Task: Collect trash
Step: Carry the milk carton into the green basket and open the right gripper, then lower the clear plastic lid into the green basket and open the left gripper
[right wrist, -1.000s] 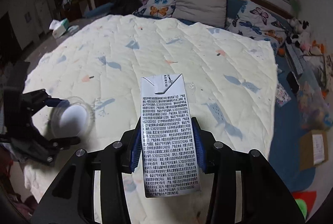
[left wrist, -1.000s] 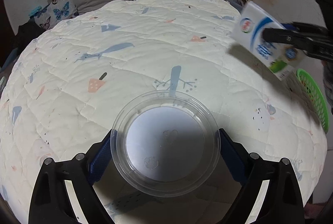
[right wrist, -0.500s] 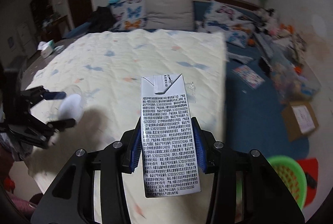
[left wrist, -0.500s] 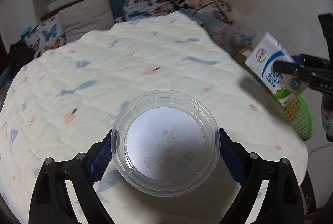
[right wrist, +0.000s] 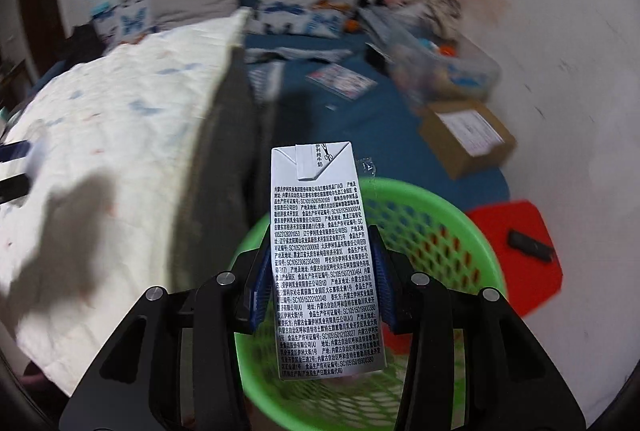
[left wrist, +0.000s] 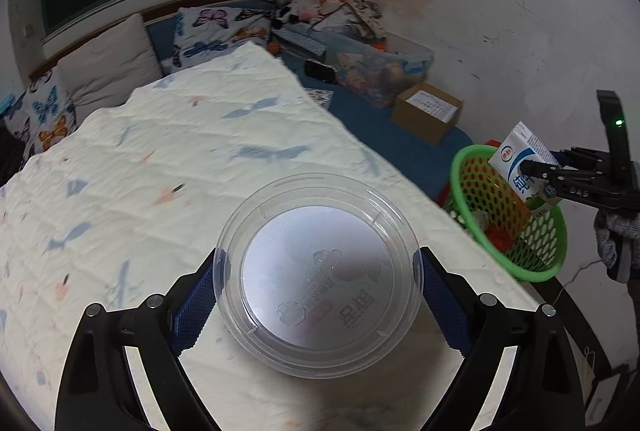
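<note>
Right gripper (right wrist: 320, 279) pinches a milk carton (right wrist: 326, 251) by its narrow sides, jaws drawn in tight, and hangs it over the green basket (right wrist: 452, 227) beside the bed (left wrist: 200, 167), likely so a release drops it straight in. Left gripper (left wrist: 318, 289) has its jaws spread wide around a clear plastic lid (left wrist: 318, 271) (pads pressed on opposite rims), holding it above the quilt, well apart from the basket, presumably next in line.

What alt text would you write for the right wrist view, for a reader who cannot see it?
The right gripper holds a white printed milk carton above a green plastic mesh basket. A cream quilted bed lies to the left, a brown cardboard box beyond.
</note>
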A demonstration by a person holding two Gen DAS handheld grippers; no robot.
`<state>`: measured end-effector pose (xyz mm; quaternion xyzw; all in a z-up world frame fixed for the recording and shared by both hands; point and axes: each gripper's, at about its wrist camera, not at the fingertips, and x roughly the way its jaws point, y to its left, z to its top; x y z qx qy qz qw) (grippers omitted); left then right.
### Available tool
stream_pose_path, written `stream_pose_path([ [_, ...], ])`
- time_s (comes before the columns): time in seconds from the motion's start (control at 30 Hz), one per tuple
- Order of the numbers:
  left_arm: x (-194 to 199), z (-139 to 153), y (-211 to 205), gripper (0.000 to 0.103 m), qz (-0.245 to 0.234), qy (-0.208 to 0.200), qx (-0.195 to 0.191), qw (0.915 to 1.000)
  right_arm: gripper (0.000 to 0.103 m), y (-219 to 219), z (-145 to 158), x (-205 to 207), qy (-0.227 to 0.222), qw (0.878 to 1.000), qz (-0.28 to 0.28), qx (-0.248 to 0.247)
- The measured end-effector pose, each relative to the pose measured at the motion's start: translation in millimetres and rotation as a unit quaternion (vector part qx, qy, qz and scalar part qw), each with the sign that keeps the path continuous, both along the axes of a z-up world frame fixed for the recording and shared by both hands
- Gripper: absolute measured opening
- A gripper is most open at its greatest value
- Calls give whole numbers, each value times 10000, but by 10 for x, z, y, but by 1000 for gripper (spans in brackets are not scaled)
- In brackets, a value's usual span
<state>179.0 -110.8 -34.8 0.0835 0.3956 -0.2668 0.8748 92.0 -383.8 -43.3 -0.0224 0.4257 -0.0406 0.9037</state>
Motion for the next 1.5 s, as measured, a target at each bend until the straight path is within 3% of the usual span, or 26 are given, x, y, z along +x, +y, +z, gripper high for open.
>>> stream_pose_path([
  [0.23, -5, 43, -414, 90, -311, 5, 39, 9995, 45, -558, -230, -14, 73, 9974, -720, 50],
  [0.37, -12, 60, -660, 90, -510, 14, 33, 9987, 57, -761, -284, -53, 2, 9944, -1025, 264],
  [0.47, -28, 56, -838, 90, -663, 1, 63, 9978, 57, -834, -277, -126, -59, 9932, -1115, 337],
  [0.63, -37, 40, -1193, 90, -935, 38, 58, 9956, 57, -830, -182, -358, -212, 9932, -1107, 305],
  [1.07, -59, -13, -2115, 91, -1487, 149, 113, 9887, 70, -810, 98, -924, -759, 9893, -1191, 369],
  [1.5, -77, -90, -2150, 93, -1496, 494, -208, 9873, 77, -671, 88, -1080, -955, 9859, -1187, 696],
])
